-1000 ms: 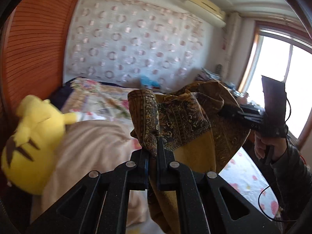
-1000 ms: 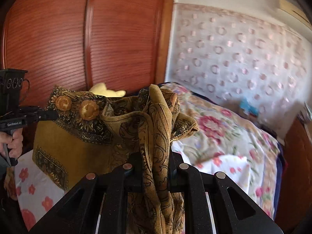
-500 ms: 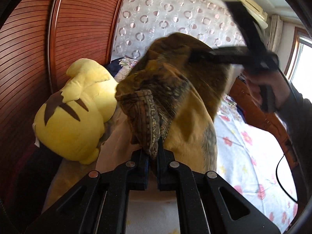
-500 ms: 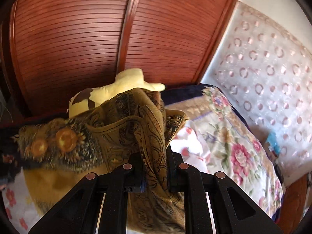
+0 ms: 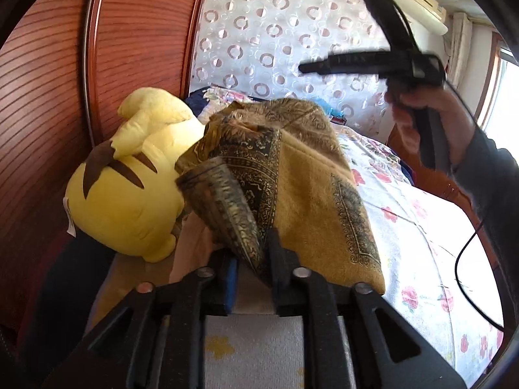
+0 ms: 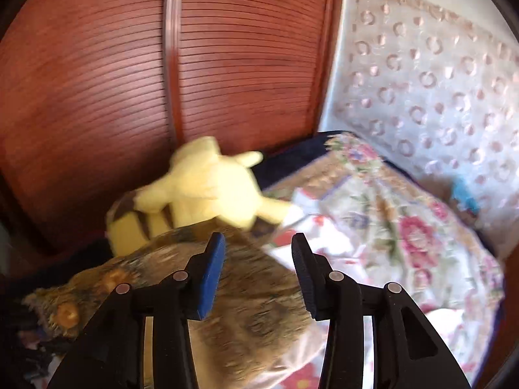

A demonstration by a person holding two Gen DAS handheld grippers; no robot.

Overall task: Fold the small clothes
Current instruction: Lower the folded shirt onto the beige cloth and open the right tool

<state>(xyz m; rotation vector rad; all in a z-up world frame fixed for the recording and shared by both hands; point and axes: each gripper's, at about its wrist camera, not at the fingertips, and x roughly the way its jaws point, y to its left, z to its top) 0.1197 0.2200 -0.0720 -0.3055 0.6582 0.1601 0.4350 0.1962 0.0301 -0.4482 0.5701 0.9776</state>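
A mustard-brown patterned cloth [image 5: 301,175] lies in a loose heap on the bed, against the yellow plush toy. My left gripper [image 5: 251,253] has a rolled edge of the cloth between its fingers, the jaws a little parted around it. My right gripper [image 6: 258,253] is open and empty, held above the cloth [image 6: 246,301]. It also shows in the left wrist view [image 5: 366,63], raised high over the bed in a hand.
A yellow plush toy [image 5: 129,181] sits at the left by the wooden slatted headboard [image 5: 48,81]. A floral quilt [image 6: 389,227] and floral sheet [image 5: 438,259] cover the bed. A black cable [image 5: 467,278] hangs at right.
My right gripper has opened, let go of the cloth and lifted away. The cloth has dropped onto the bed beside the plush toy. My left gripper's jaws have parted slightly.
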